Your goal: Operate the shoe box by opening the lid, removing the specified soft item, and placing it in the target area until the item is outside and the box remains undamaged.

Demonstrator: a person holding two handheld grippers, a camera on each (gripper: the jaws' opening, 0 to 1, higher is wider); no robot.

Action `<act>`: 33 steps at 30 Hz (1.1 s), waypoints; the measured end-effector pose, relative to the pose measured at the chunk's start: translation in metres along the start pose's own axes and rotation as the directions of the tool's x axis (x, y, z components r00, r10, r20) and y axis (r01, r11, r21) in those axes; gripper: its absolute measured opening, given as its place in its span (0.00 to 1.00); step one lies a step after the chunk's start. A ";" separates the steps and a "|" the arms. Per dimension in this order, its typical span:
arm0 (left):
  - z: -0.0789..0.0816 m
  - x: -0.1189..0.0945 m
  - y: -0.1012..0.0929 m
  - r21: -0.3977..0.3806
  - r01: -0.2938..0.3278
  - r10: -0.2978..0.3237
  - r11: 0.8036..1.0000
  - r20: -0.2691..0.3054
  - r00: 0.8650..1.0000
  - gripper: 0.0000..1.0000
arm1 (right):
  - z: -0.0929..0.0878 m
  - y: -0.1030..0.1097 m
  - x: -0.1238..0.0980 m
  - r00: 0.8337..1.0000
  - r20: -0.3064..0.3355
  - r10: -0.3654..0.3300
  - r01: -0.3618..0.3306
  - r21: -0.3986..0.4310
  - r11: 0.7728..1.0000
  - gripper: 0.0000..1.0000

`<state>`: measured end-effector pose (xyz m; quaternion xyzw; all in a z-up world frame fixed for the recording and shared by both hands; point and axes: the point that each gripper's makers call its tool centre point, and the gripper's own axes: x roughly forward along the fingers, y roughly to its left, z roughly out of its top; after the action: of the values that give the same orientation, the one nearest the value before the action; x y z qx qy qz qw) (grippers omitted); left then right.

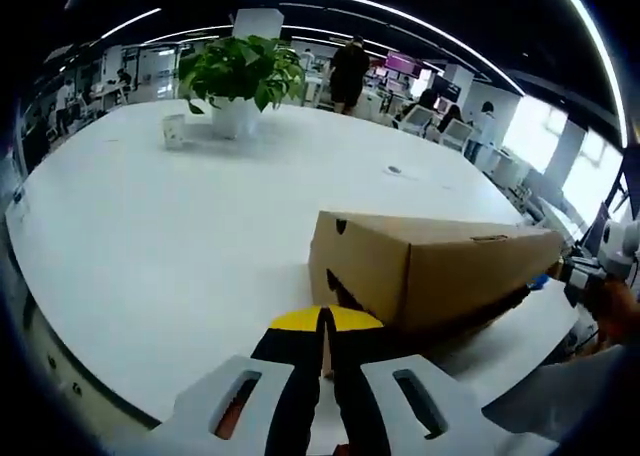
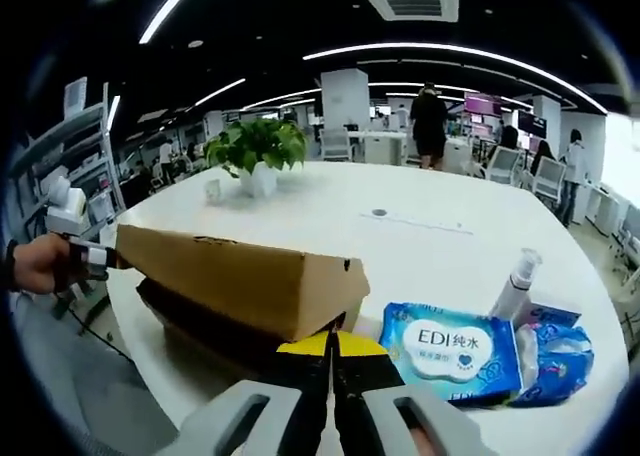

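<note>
Open-plan office under a dark ceiling, seen across a wide white counter [image 1: 180,236].

Curved light strips [image 2: 450,51] sweep over the black ceiling, with a square air vent [image 2: 412,0] set above. A potted green plant [image 1: 240,76] stands in a white pot at the counter's far side, a small white cup [image 1: 173,130] just beside it. Beyond, a person in dark clothes [image 2: 430,121] stands among desks and white chairs [image 2: 505,163]. Bright windows [image 1: 540,131] line one side; metal shelving [image 2: 70,176] rises along the other edge.
</note>
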<state>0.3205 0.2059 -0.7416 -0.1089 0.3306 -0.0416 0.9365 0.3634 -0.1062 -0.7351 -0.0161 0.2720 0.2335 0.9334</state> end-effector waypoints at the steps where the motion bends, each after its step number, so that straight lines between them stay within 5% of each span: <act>1: 0.000 0.000 0.001 0.005 0.002 -0.002 1.000 -0.005 1.000 0.00 | -0.001 -0.001 0.000 1.000 -0.003 -0.001 0.001 0.005 1.000 0.00; 33: -0.026 -0.001 0.002 0.104 -0.047 0.059 0.993 -0.119 0.991 0.00 | -0.021 -0.005 -0.007 0.998 0.049 0.027 -0.035 0.160 0.987 0.00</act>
<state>0.3034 0.2030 -0.7609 -0.0499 0.3872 -0.0400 0.9198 0.3498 -0.1166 -0.7499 0.0689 0.2684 0.2257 0.9340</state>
